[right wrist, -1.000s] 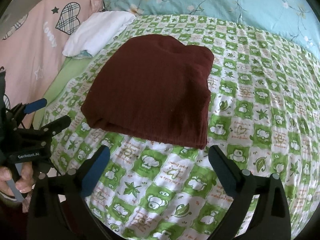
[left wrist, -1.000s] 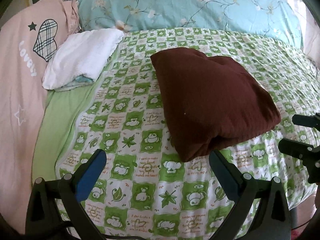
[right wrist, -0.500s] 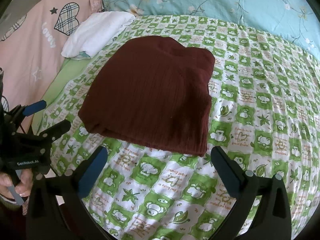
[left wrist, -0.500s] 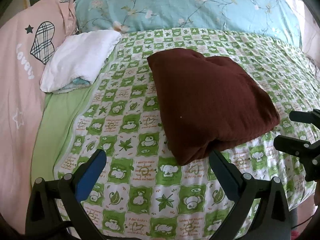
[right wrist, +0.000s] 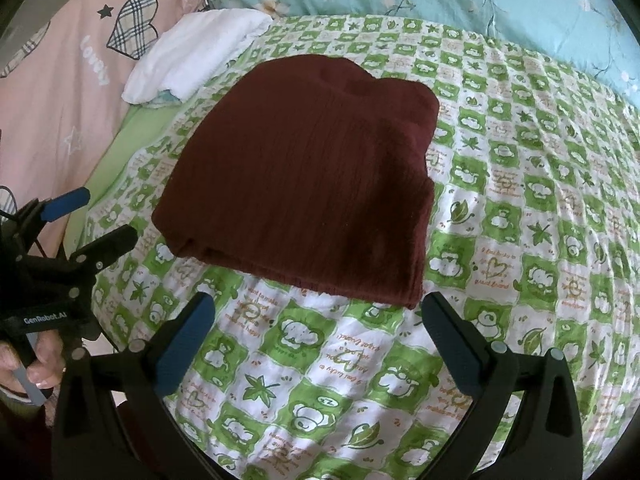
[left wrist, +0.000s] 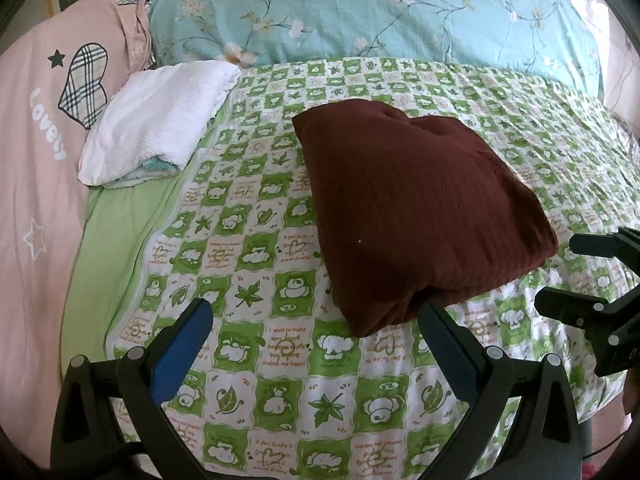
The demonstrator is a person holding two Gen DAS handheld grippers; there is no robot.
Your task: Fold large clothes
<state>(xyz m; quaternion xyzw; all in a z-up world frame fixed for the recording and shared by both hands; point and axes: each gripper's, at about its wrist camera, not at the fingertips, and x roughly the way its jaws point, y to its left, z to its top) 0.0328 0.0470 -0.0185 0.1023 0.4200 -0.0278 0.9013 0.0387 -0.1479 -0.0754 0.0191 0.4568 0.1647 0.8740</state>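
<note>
**Maroon garment folded on bed; both grippers empty and clear of it**

Landmark: the maroon garment (left wrist: 416, 216). It lies as a compact, thick rectangular bundle on the green-and-white checked bedspread (left wrist: 256, 264), roughly mid-bed. Layered edges show along the side nearest me in the right wrist view, so I judge it has several folds in it and that the folding is at or close to its end.

My left gripper (left wrist: 316, 344) sits near the garment's near corner, just short of it, fingers spread wide, nothing between them. My right gripper (right wrist: 316, 332) is just short of the garment's near edge, also spread wide and empty. Neither touches the cloth. Judgement: both are held low and off the bundle so as not to drag or disturb the stacked layers.

A white folded towel (left wrist: 156, 120) lies beyond and to the left of the garment, well apart, overlapping the pink bedding (left wrist: 36, 160) and the plain green sheet (left wrist: 116, 232). It looks parked out of the working area. A blue floral pillow (left wrist: 360, 4) runs along the far side of the garment.

Counts:
- maroon garment: 1
- white towel: 1 (a pale teal layer shows under it; I cannot tell whether that is a separate item)
- blue floral pillow: 1
- grippers: 2, both empty
</note>
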